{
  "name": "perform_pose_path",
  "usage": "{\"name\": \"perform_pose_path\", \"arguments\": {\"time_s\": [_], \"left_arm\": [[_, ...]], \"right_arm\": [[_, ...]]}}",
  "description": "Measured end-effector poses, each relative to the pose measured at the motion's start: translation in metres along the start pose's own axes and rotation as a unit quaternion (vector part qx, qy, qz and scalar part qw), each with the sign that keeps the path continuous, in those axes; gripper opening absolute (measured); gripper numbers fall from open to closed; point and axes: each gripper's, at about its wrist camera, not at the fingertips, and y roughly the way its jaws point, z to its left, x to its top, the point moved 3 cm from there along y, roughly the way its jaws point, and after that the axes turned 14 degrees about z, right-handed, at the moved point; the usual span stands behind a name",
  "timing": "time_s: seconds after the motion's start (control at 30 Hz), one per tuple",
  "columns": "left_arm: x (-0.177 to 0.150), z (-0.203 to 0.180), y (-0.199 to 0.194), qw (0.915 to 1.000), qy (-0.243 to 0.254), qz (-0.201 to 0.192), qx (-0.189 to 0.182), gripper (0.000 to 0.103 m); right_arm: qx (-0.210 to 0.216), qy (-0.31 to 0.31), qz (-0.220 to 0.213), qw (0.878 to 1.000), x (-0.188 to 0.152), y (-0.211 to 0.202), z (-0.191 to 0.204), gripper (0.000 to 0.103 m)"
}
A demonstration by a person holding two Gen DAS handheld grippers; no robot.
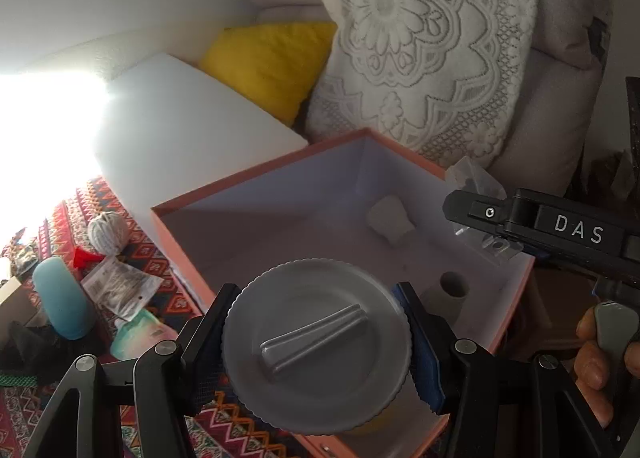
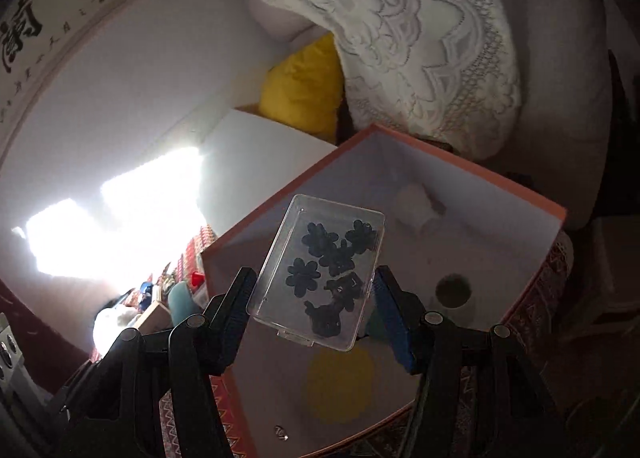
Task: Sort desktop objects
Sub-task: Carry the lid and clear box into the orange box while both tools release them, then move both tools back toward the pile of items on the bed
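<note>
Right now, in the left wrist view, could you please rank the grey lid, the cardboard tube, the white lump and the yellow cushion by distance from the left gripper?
1. Grey lid, between the left gripper's fingers.
2. Cardboard tube, box's right side.
3. White lump, box's far corner.
4. Yellow cushion, behind the box.

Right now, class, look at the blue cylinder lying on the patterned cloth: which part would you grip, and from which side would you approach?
Grip the blue cylinder across its middle, coming down from above with the fingers either side of its long axis. It lies on its side on the patterned cloth, so the rounded flanks are exposed. A packet sits close alongside, so keep the fingers narrow.
</note>
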Motion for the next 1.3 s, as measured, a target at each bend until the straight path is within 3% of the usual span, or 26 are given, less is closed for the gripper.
{"name": "perform_pose_path", "arguments": {"time_s": [0.03,0.1,0.13,0.17,0.23,0.27,0.43,0.5,0.67,0.87,0.97,1.17,1.3], "left_arm": [[0.002,-0.005,0.004,1.0000,0.003,0.002,0.000,0.065],[0.005,-0.013,0.009,0.9999,0.009,0.003,0.002,0.075],[0.005,-0.016,0.010,0.9999,0.012,0.003,0.004,0.089],[0.004,-0.019,0.008,0.9999,0.014,-0.005,0.006,0.095],[0.002,-0.021,0.004,0.9996,0.016,-0.020,0.012,0.097],[0.001,-0.021,0.003,0.9996,0.016,-0.020,0.012,0.097],[-0.011,-0.004,-0.007,0.9996,-0.003,-0.020,0.019,0.097],[-0.019,0.007,-0.012,0.9993,-0.012,-0.022,0.028,0.097],[-0.049,0.048,-0.030,0.9970,-0.044,-0.029,0.056,0.097],[-0.106,0.110,-0.055,0.9906,-0.101,-0.024,0.088,0.097],[-0.139,0.142,-0.066,0.9858,-0.132,-0.017,0.103,0.097],[-0.218,0.203,-0.082,0.9720,-0.188,0.013,0.141,0.097],[-0.263,0.250,-0.090,0.9598,-0.225,0.031,0.164,0.097]], "right_arm": [[0.000,0.007,0.000,1.000,0.003,0.001,-0.007,0.063],[0.000,0.014,-0.001,1.000,0.006,0.002,-0.016,0.063],[-0.003,0.016,-0.003,1.000,0.008,0.003,-0.019,0.065],[-0.007,0.017,-0.006,1.000,0.009,0.003,-0.021,0.072],[-0.012,0.020,-0.015,1.000,0.010,0.002,-0.024,0.090],[-0.013,0.018,-0.018,1.000,0.010,0.001,-0.024,0.091],[-0.031,-0.003,-0.014,0.999,0.006,0.002,-0.015,0.091],[-0.064,-0.020,-0.022,0.998,0.002,0.000,-0.004,0.091],[-0.147,-0.061,-0.063,0.985,-0.014,-0.012,0.036,0.091],[-0.196,-0.115,-0.115,0.967,-0.044,-0.021,0.101,0.091],[-0.190,-0.147,-0.110,0.964,-0.066,-0.016,0.135,0.092],[-0.117,-0.207,-0.049,0.970,-0.122,0.012,0.203,0.092],[-0.081,-0.288,0.006,0.954,-0.169,0.053,0.259,0.092]]}}
